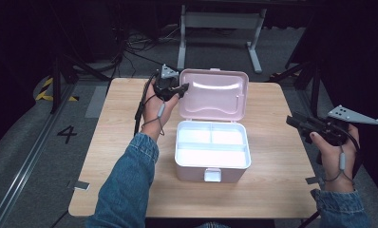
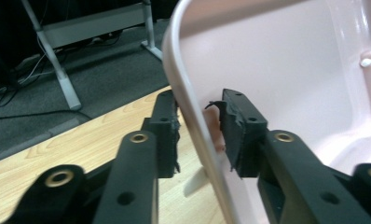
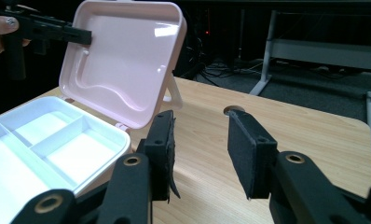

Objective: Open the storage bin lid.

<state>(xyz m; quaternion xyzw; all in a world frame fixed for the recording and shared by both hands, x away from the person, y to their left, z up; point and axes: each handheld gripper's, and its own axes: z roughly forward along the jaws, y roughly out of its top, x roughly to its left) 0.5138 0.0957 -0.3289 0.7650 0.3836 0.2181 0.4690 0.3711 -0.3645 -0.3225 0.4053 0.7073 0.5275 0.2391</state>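
High view first: I have the pink box (image 1: 212, 161) sitting in the middle of the wooden table (image 1: 282, 190), its lid (image 1: 214, 95) swung up and standing nearly upright at the back. A white tray (image 1: 212, 144) split into three compartments lies in the base, and a white latch (image 1: 212, 175) hangs at the front wall.

My left gripper (image 1: 182, 88) is at the lid's left edge. From the left gripper view, the lid's rim (image 2: 193, 121) runs between the two jaws, one jaw outside and one inside the lid; they are drawn in close around the rim, though I cannot tell for sure whether both pads press on it.

My right gripper (image 1: 294, 121) hangs off the table's right edge, well apart from the box. In the right gripper view its jaws stand partly open with nothing between them, only bare tabletop beyond.

The one piece of writing I can read is a black numeral "4" (image 1: 66, 134) on the floor left of the table.
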